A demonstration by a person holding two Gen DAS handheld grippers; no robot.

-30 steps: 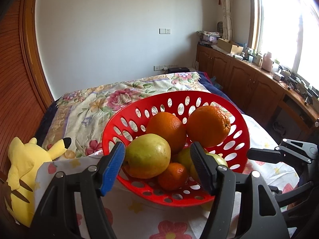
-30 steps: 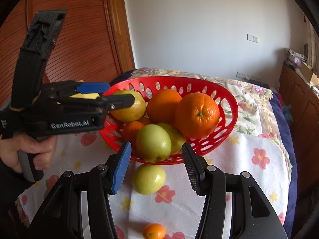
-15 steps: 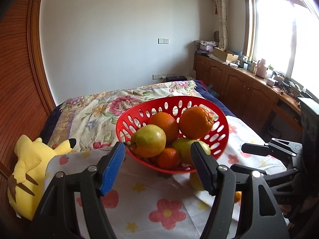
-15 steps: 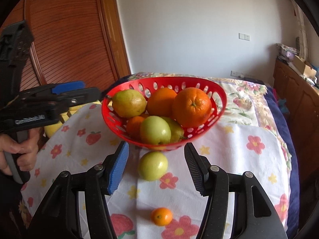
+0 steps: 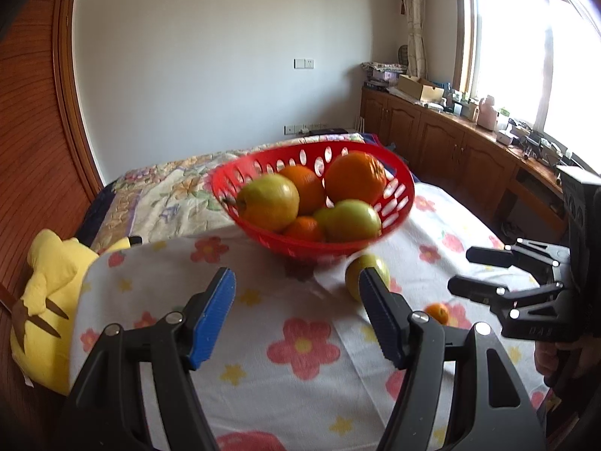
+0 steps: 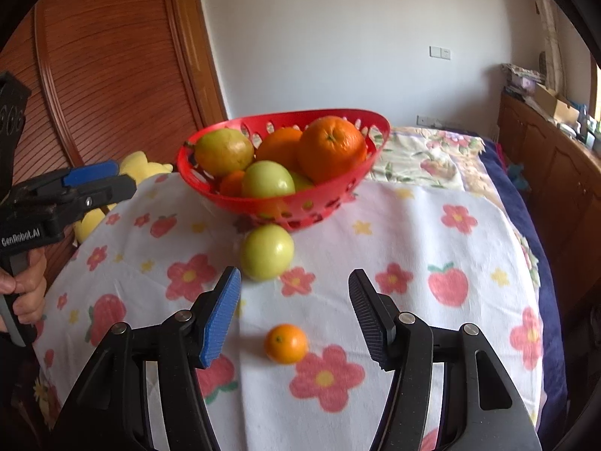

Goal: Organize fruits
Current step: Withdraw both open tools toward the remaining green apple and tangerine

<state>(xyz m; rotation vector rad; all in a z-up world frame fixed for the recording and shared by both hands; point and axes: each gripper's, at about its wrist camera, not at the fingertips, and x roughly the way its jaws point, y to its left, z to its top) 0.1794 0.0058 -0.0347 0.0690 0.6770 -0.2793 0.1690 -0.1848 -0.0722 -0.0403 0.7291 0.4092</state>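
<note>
A red perforated basket [image 5: 398,203] [image 6: 319,203] stands on the flowered cloth, holding a pear [image 5: 268,206], two big oranges [image 6: 330,148], green apples and a small orange. In front of it on the cloth lie one green apple [image 6: 266,251] [image 5: 366,274] and a small orange [image 6: 286,342] [image 5: 437,312]. My left gripper [image 5: 296,282] is open and empty, well short of the basket. My right gripper [image 6: 295,282] is open; the small orange lies on the cloth low between its fingers, untouched. Each gripper shows in the other's view: the right gripper [image 5: 488,274] and the left gripper [image 6: 94,180].
A yellow plush toy [image 5: 49,300] [image 6: 142,161] lies at the cloth's left edge beside a wooden slatted door [image 6: 112,86]. A floral bedspread [image 5: 169,191] stretches behind the basket. Wooden cabinets [image 5: 450,150] line the right wall. A hand [image 6: 22,289] grips the left gripper's handle.
Both grippers have drawn back from the basket, which now looks smaller and farther. The loose green apple and small orange have come more fully into view. The right jaws stand wider.
</note>
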